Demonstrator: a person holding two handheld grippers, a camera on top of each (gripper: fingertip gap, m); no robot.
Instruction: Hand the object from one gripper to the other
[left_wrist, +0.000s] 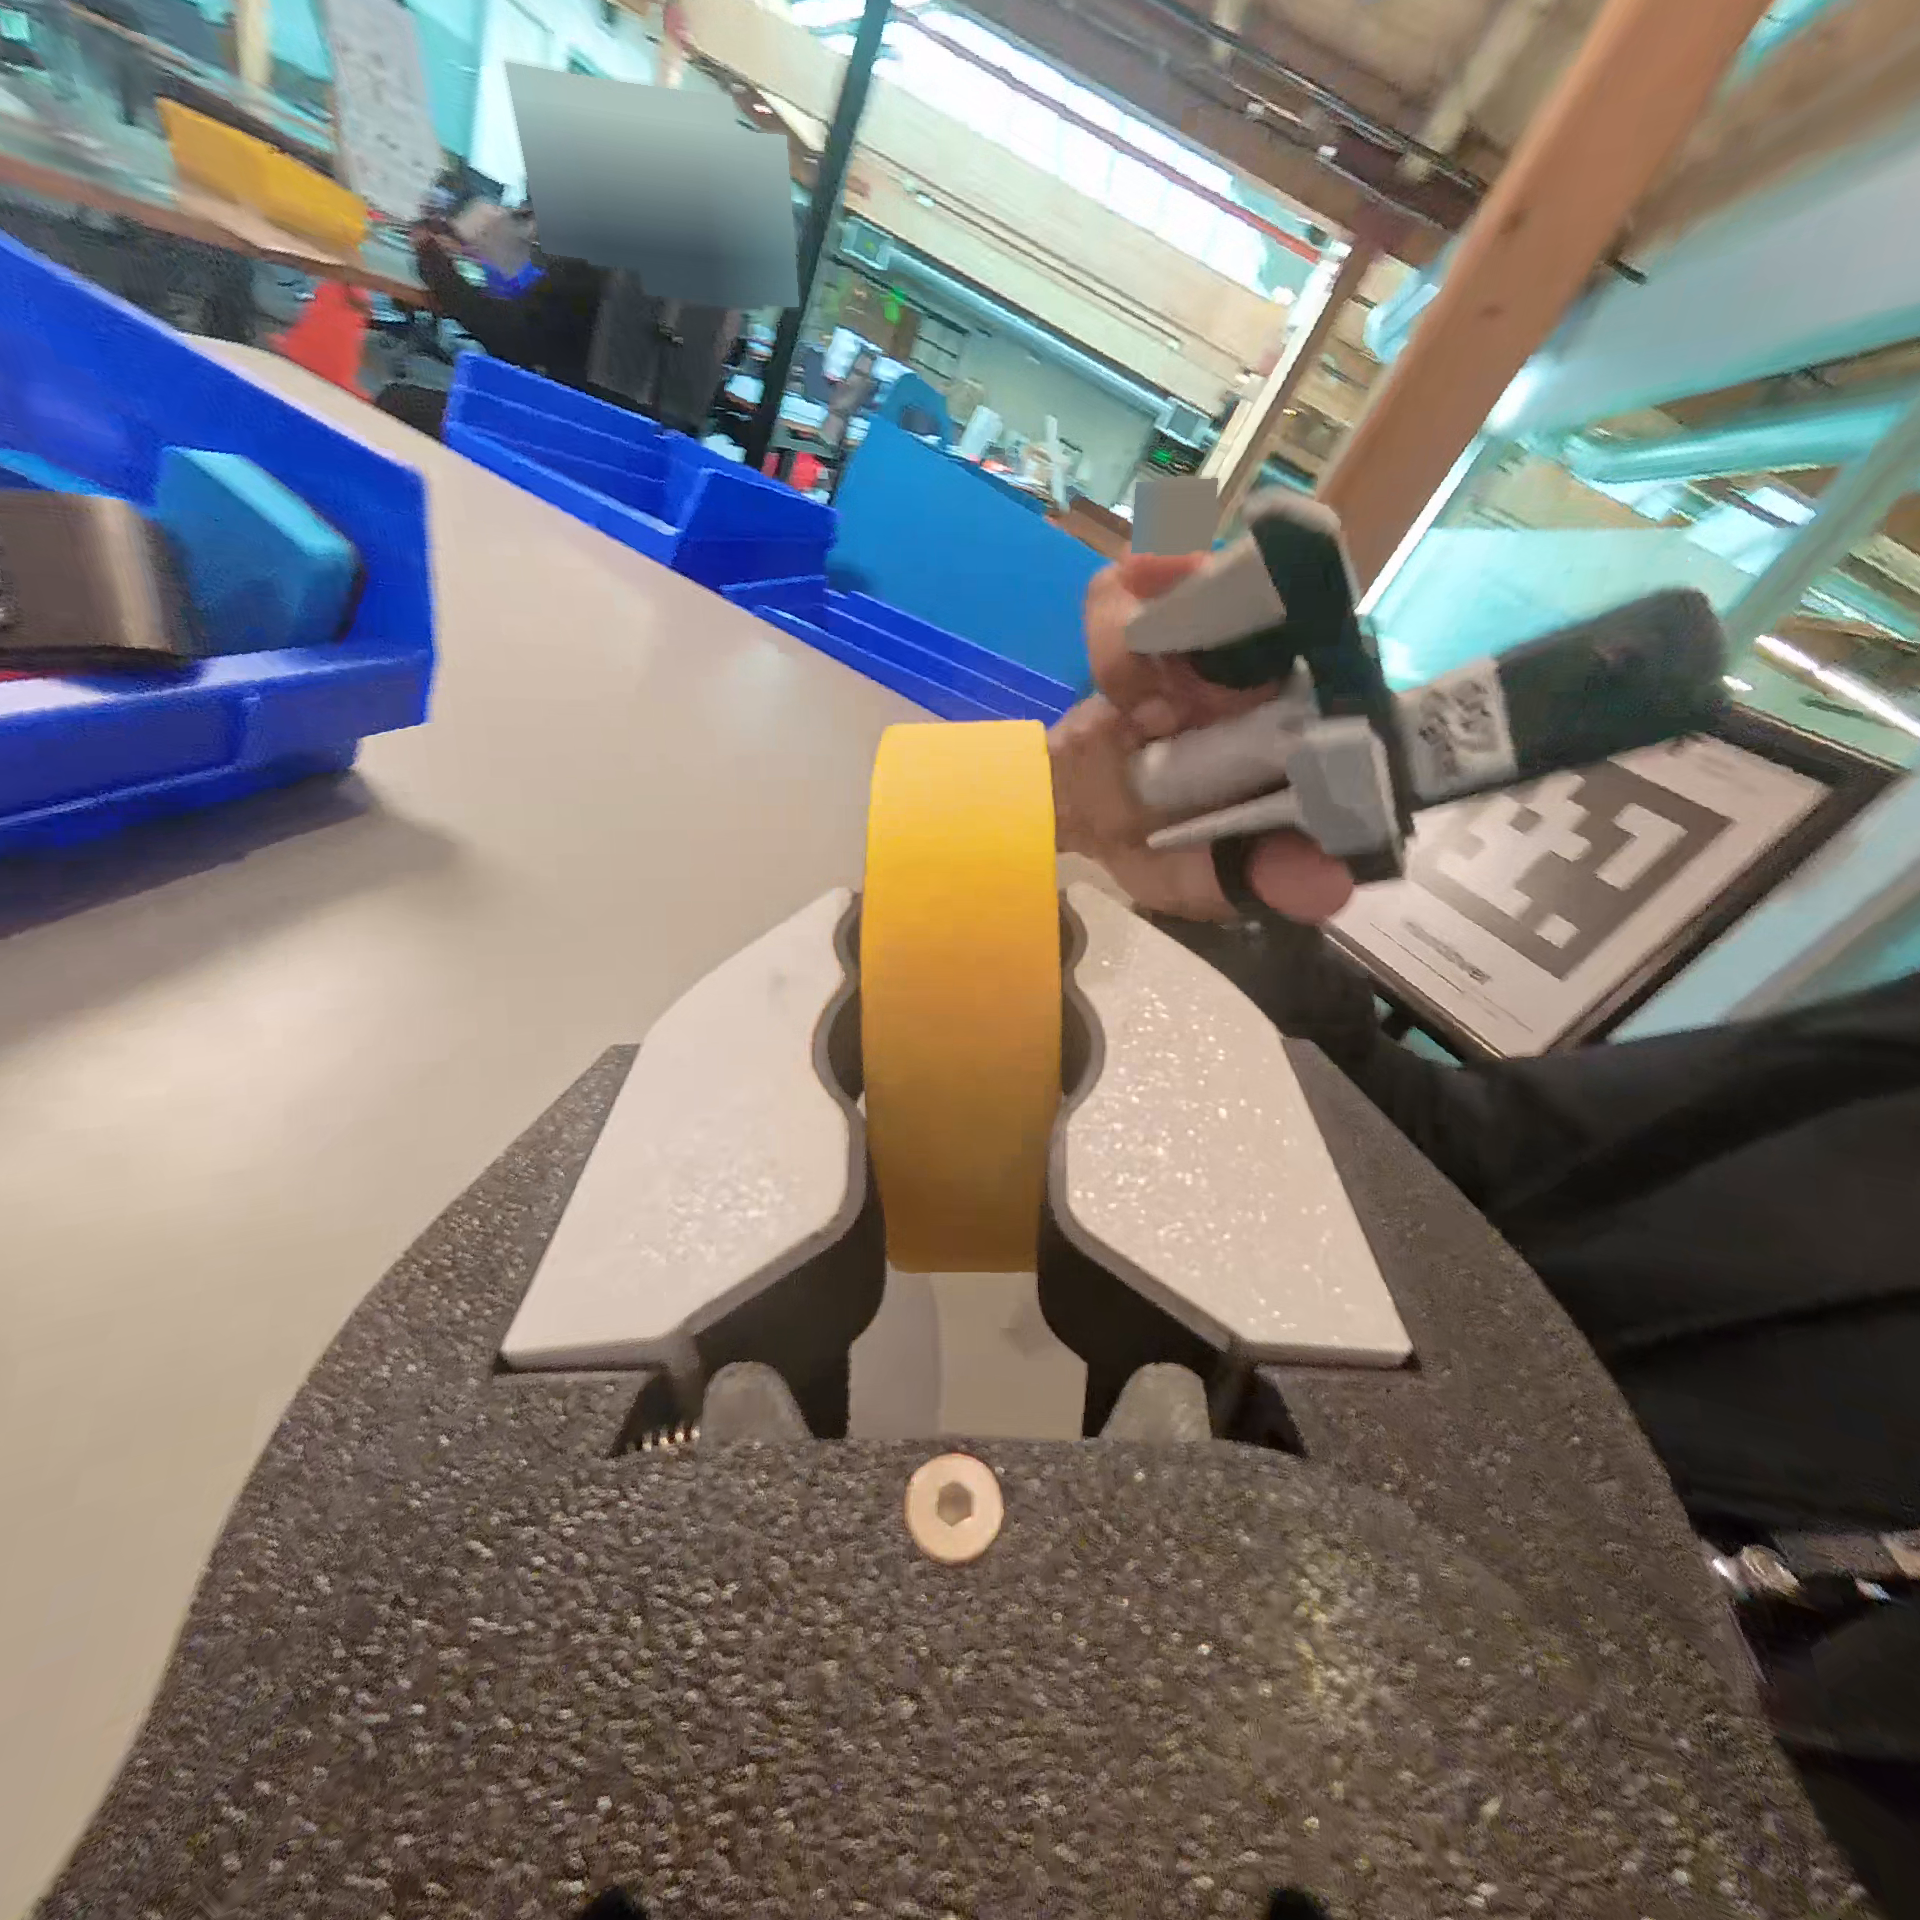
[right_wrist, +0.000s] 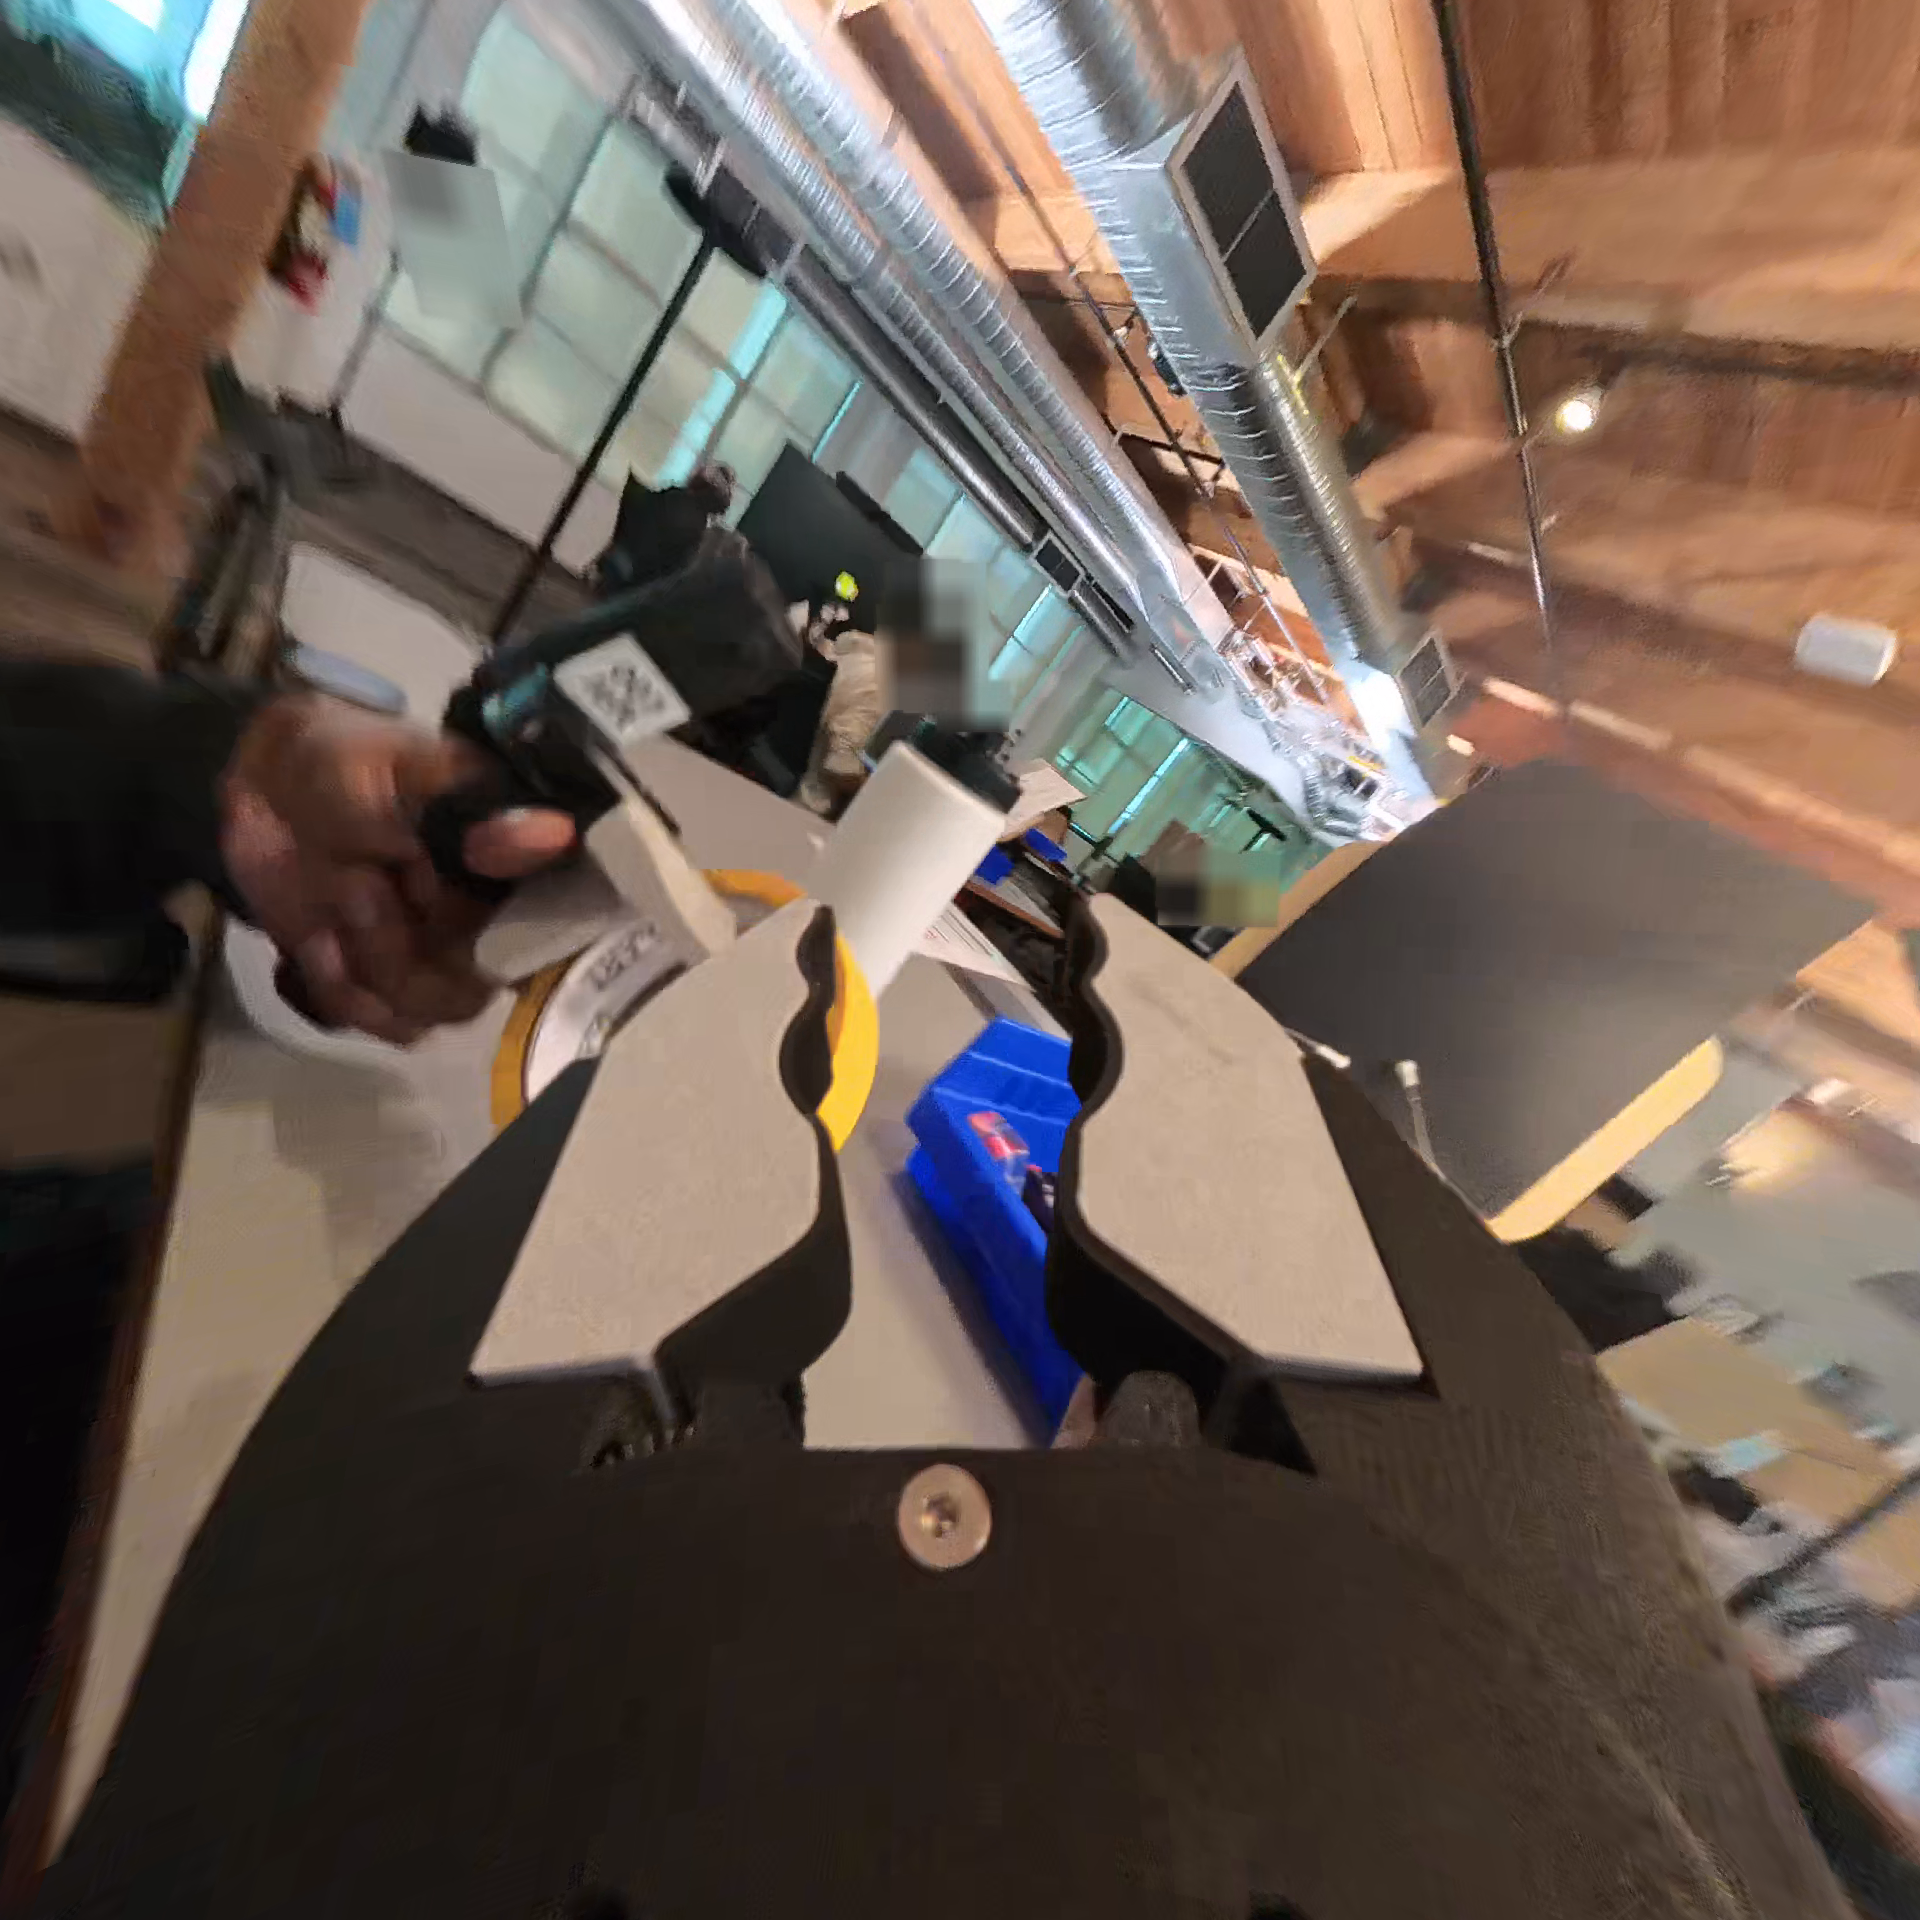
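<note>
Flanking L gripper (left_wrist: 961, 925) w/ tape roll (left_wrist: 961, 997): blue bins (left_wrist: 260, 623)

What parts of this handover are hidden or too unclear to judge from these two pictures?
- Yellow tape roll: in the left wrist view only its edge shows; the left gripper clamps its sides.
- In the right wrist view, the right gripper is open, and one of its fingers covers part of the roll.
- Blue bin: contents too small and blurred in the right wrist view.
- Whether the roll touches the table: cannot tell.
</note>
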